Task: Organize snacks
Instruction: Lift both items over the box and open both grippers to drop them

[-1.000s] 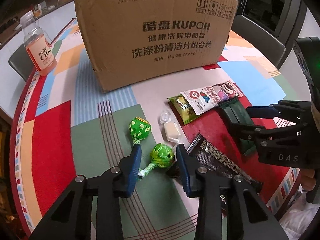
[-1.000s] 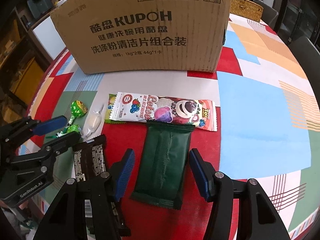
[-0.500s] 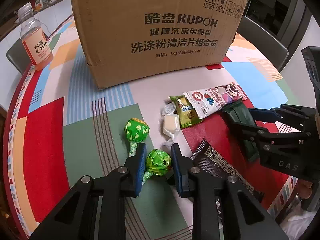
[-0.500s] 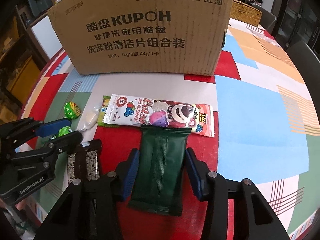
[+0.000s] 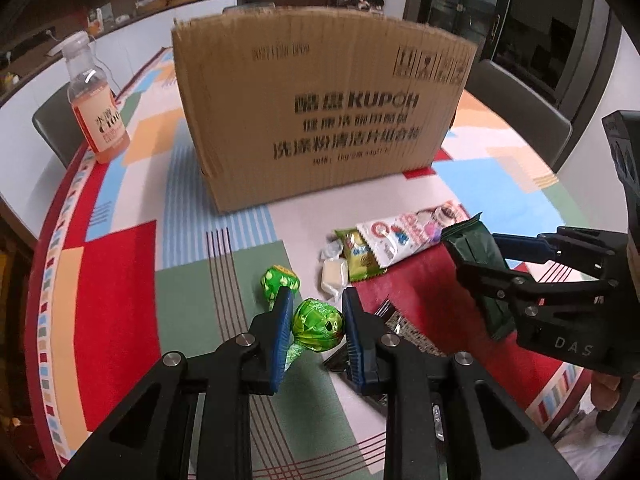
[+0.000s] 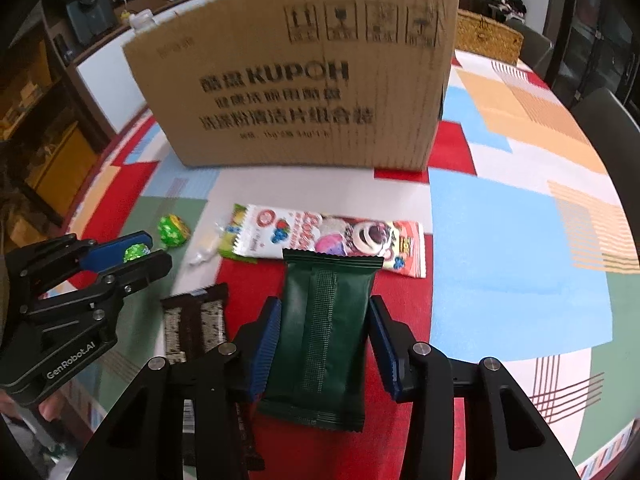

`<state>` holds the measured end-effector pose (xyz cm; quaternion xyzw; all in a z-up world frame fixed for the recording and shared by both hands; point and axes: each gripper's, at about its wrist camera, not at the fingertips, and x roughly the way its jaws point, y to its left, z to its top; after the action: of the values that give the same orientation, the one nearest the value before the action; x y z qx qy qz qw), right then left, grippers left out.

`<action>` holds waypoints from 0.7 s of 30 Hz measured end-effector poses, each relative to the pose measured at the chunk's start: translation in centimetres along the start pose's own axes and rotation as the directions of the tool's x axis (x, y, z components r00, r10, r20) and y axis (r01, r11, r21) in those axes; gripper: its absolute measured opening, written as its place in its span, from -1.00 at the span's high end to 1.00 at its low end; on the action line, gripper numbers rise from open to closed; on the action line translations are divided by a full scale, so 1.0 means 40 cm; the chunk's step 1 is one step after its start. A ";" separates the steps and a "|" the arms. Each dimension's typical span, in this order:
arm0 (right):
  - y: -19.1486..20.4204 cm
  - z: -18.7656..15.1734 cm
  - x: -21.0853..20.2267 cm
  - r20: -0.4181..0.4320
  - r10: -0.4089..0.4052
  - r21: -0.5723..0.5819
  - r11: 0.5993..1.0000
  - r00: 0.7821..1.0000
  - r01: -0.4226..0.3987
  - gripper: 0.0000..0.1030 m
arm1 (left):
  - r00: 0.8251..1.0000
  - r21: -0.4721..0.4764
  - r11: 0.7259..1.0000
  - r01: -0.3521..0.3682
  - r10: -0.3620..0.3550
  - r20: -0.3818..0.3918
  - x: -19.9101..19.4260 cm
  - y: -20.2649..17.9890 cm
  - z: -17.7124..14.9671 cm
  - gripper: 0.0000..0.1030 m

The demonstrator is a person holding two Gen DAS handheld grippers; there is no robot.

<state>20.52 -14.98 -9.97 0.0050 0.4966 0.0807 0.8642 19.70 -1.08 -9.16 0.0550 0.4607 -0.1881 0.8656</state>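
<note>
My left gripper [image 5: 317,304] is shut on a green-wrapped lollipop [image 5: 318,326], held just above the table. From the right wrist view the same lollipop [image 6: 136,252] shows between the left fingers. A dark green snack packet [image 6: 324,332] is pinched across its width by my right gripper [image 6: 324,308], its far end raised off the cloth. A tall cardboard box [image 5: 320,112] stands upright behind the snacks. On the cloth lie a second green lollipop [image 5: 280,280], a white wrapped candy [image 5: 334,274], a yellow-green packet [image 5: 360,256], a long pink-and-white packet [image 6: 332,236] and a dark biscuit packet [image 6: 196,320].
An orange drink bottle [image 5: 96,112] stands at the far left near the table's edge [image 5: 52,240]. Grey chairs [image 5: 516,100] sit behind the round table. A wicker basket [image 6: 488,40] is behind the box on the right.
The left jaws closed on the nearer lollipop and lifted it a little. The right jaws closed onto the green packet, which now tilts up from the table.
</note>
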 end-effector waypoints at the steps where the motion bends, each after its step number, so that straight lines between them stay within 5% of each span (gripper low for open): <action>1: 0.002 0.003 -0.007 0.007 0.002 -0.003 1.000 1.000 -0.002 0.13 | 1.000 -0.002 1.000 0.000 0.000 0.009 -0.009 0.000 0.003 0.50; 11: 0.022 0.052 -0.084 0.108 0.029 -0.033 0.999 0.994 -0.026 0.13 | 0.993 -0.014 1.000 -0.012 0.014 0.113 -0.098 -0.001 0.053 0.50; 21: 0.039 0.122 -0.171 0.241 0.052 -0.066 0.997 0.969 -0.037 0.13 | 0.969 -0.021 0.999 -0.032 0.036 0.244 -0.187 0.004 0.133 0.50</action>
<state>21.12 -14.09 -1.49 -0.0003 0.3845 0.1138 0.9161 20.11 -0.32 -0.01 0.0321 0.3512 -0.1747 0.9193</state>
